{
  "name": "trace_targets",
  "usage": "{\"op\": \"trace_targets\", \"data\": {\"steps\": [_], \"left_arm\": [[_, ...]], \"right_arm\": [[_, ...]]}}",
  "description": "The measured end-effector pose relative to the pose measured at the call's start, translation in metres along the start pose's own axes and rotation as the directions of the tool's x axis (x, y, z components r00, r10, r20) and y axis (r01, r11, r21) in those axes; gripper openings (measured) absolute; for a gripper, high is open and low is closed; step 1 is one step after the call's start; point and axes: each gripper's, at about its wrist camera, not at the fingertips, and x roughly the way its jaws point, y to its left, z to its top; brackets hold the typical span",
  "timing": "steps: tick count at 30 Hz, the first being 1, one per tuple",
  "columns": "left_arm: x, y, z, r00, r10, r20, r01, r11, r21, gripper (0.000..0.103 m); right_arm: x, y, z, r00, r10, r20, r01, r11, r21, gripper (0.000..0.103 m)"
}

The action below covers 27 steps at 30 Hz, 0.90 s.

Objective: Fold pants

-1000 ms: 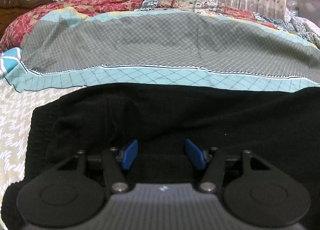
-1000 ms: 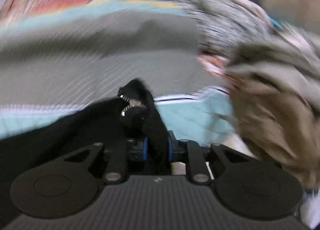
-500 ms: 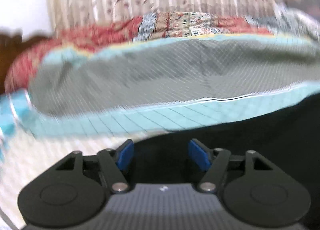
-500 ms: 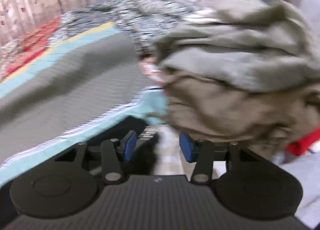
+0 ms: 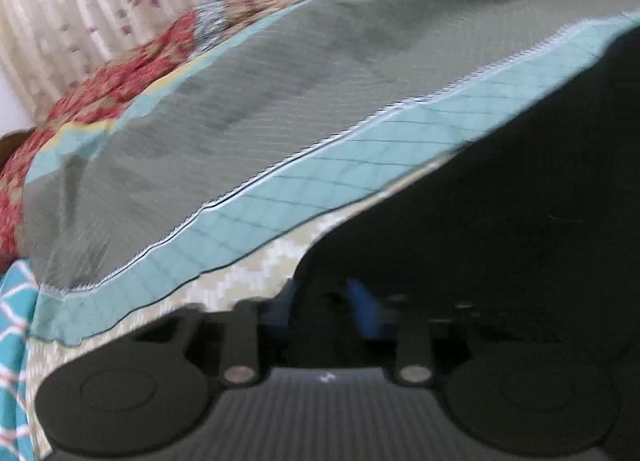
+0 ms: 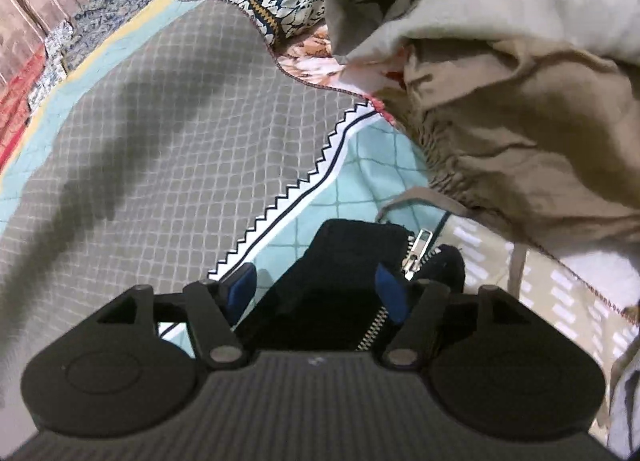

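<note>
The black pants (image 5: pixel 500 197) lie on the bed and fill the right half of the blurred left wrist view. My left gripper (image 5: pixel 324 307) is open, its blue pads at the pants' edge, black cloth between them. In the right wrist view my right gripper (image 6: pixel 316 289) is open, its jaws standing either side of a black end of the pants (image 6: pixel 344 257) with a silver zipper (image 6: pixel 416 253). The pads are apart from the cloth.
A grey and teal quilted blanket (image 5: pixel 280 113) covers the bed behind the pants; it also shows in the right wrist view (image 6: pixel 168 129). A heap of beige and khaki clothes (image 6: pixel 508 93) sits at the right. A patterned curtain (image 5: pixel 80 9) hangs behind the bed.
My right gripper let go of the black cloth and opened, then settled over the zipper end. My left gripper swung left to the pants' edge and tilted, jaws somewhat narrower.
</note>
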Motion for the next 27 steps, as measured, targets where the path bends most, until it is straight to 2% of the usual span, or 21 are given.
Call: {"op": "trace_targets", "data": {"steps": [1,2,3,6,9,12,17,21,24,25,27], "left_arm": [[-0.003,-0.007,-0.001,1.000,0.022,0.010,-0.022,0.999,0.042,0.017],[-0.006,-0.011,-0.003,0.999,0.034,0.017,-0.035,0.997,0.067,0.017],[-0.009,-0.010,-0.004,0.999,0.037,0.023,-0.039,0.997,0.063,0.016],[-0.027,0.001,-0.006,0.998,0.034,0.051,-0.035,0.999,0.019,0.014],[-0.059,0.008,-0.010,0.994,0.041,0.102,-0.040,0.999,-0.005,0.014],[-0.099,0.011,-0.015,0.986,0.042,0.161,-0.036,0.999,-0.036,0.014],[-0.170,0.012,-0.042,0.971,0.058,0.232,-0.035,0.994,-0.104,0.014],[-0.219,0.004,-0.077,0.967,0.060,0.250,-0.024,0.989,-0.145,0.014],[-0.251,-0.009,-0.105,0.969,0.040,0.242,0.001,0.986,-0.166,0.014],[-0.259,-0.015,-0.116,0.972,0.036,0.231,0.005,0.985,-0.173,0.014],[-0.267,-0.024,-0.135,0.981,0.021,0.195,0.021,0.978,-0.207,0.015]], "right_arm": [[0.000,0.006,-0.003,1.000,-0.029,0.010,0.030,0.998,-0.063,0.034],[0.001,0.007,-0.004,0.999,-0.034,0.005,0.034,0.994,-0.103,0.011],[-0.003,0.003,-0.006,1.000,-0.011,0.004,0.011,0.996,-0.085,0.006],[-0.025,-0.018,-0.009,0.997,0.057,0.044,-0.056,0.998,-0.005,0.004],[-0.061,-0.043,-0.015,0.984,0.142,0.110,-0.148,0.987,0.053,0.004],[-0.101,-0.074,-0.024,0.957,0.241,0.163,-0.259,0.960,0.102,0.004],[-0.171,-0.140,-0.058,0.908,0.351,0.227,-0.385,0.914,0.128,0.004],[-0.216,-0.207,-0.097,0.870,0.406,0.279,-0.462,0.869,0.176,0.004],[-0.242,-0.267,-0.132,0.840,0.427,0.335,-0.511,0.829,0.226,0.004],[-0.248,-0.285,-0.145,0.835,0.427,0.347,-0.518,0.823,0.234,0.004],[-0.249,-0.321,-0.174,0.851,0.401,0.340,-0.499,0.819,0.283,0.004]]}}
